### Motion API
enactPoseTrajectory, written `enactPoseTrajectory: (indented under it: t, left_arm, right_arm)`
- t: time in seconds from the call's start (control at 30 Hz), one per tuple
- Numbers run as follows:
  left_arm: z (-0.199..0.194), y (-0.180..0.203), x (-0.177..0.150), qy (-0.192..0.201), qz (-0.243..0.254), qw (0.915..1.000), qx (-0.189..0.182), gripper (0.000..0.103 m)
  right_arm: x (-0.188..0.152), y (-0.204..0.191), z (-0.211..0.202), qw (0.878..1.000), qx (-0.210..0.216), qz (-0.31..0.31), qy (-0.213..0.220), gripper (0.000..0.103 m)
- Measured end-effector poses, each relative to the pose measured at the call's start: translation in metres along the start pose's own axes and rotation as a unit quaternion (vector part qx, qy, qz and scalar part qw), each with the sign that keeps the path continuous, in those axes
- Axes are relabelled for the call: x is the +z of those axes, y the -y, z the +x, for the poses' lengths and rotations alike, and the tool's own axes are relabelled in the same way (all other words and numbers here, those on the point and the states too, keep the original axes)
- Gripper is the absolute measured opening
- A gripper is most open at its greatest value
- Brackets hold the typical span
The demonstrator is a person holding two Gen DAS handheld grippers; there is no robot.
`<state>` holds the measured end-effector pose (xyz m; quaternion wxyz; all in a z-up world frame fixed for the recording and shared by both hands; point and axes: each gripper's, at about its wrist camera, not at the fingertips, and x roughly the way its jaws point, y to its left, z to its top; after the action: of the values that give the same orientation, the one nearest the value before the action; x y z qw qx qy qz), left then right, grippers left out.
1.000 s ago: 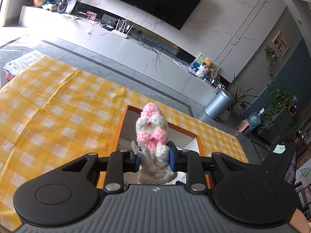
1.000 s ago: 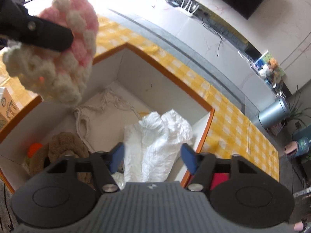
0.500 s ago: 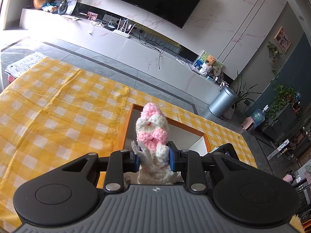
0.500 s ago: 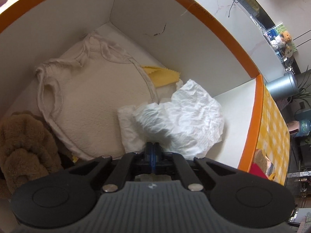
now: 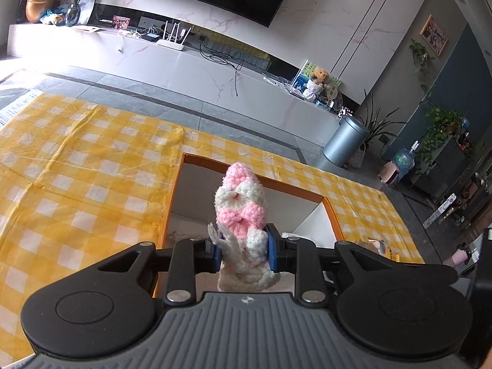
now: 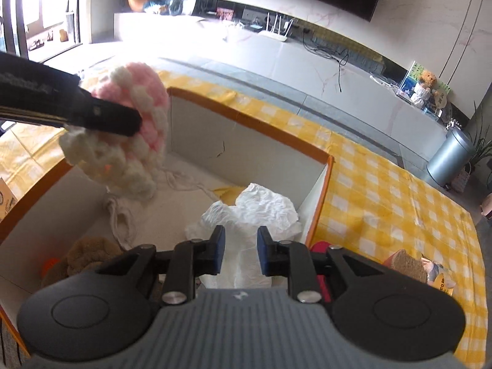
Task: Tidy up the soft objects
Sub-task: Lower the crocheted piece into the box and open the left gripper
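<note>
Left gripper (image 5: pixel 243 253) pinches the crocheted toy (image 5: pixel 241 206) above the box (image 6: pixel 246 123); right gripper (image 6: pixel 239 253) – jaws just reopening, empty – risks snagging the white cloth (image 6: pixel 261 212).

The pink and white toy (image 5: pixel 241 212) is chunky crochet yarn – fuzzy and matt. The box (image 6: pixel 246 129) looks like smooth white cardboard with orange edges, and the white bag (image 6: pixel 261 212) inside is crinkly thin plastic. The checked cloth (image 5: pixel 77 169) is creased – slight sheen. Both claws look like matt black plastic.
</note>
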<state>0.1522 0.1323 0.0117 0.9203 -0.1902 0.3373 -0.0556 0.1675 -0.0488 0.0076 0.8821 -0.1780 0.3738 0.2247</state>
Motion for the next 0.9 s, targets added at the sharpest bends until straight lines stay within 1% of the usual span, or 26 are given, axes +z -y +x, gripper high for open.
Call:
enactPoseTrajectory:
  t: [0.1,0.17,0.3,0.4,0.43,0.47,0.5,0.57,0.63,0.7,0.77,0.9]
  left_arm:
    - [0.013,0.011,-0.001,0.005,0.036,0.9986,0.04,0.031]
    - [0.021,0.015,-0.005,0.008,0.044,0.9969,0.065,0.031]
    - [0.034,0.023,-0.013,0.0,0.08,0.9909,0.108,0.031]
    - [0.038,0.031,-0.018,0.0,0.11,0.9829,0.148,0.031]
    - [0.039,0.035,-0.019,0.003,0.124,0.9785,0.165,0.031]
    - [0.039,0.038,-0.021,0.009,0.132,0.9757,0.174,0.032]
    - [0.037,0.041,-0.022,0.016,0.137,0.9746,0.176,0.033]
    - [0.032,0.043,-0.023,0.029,0.137,0.9776,0.157,0.035]
    - [0.026,0.045,-0.023,0.035,0.133,0.9803,0.141,0.045]
    - [0.019,0.048,-0.024,0.05,0.138,0.9796,0.137,0.068]
    - [0.014,0.053,-0.022,0.067,0.151,0.9767,0.138,0.071]
    - [0.007,0.058,-0.019,0.075,0.152,0.9761,0.136,0.071]
  right_arm:
    - [-0.009,0.007,-0.001,1.0,0.008,0.017,0.025,0.021]
    - [-0.015,0.014,0.0,0.999,0.024,0.026,0.038,0.021]
    - [-0.021,0.024,0.001,0.998,0.042,0.036,0.039,0.021]
    - [-0.021,0.025,-0.009,0.994,0.076,0.048,0.055,0.021]
    - [-0.021,0.025,-0.012,0.994,0.082,0.048,0.061,0.022]
    - [-0.02,0.024,-0.014,0.993,0.083,0.046,0.064,0.023]
    - [-0.02,0.024,-0.016,0.993,0.083,0.045,0.067,0.023]
    - [-0.02,0.025,-0.019,0.993,0.081,0.043,0.072,0.023]
    - [-0.021,0.027,-0.022,0.993,0.077,0.045,0.072,0.024]
    - [-0.023,0.029,-0.023,0.994,0.07,0.05,0.071,0.026]
    - [-0.024,0.032,-0.024,0.994,0.061,0.054,0.07,0.027]
    - [-0.025,0.037,-0.025,0.995,0.049,0.063,0.065,0.027]
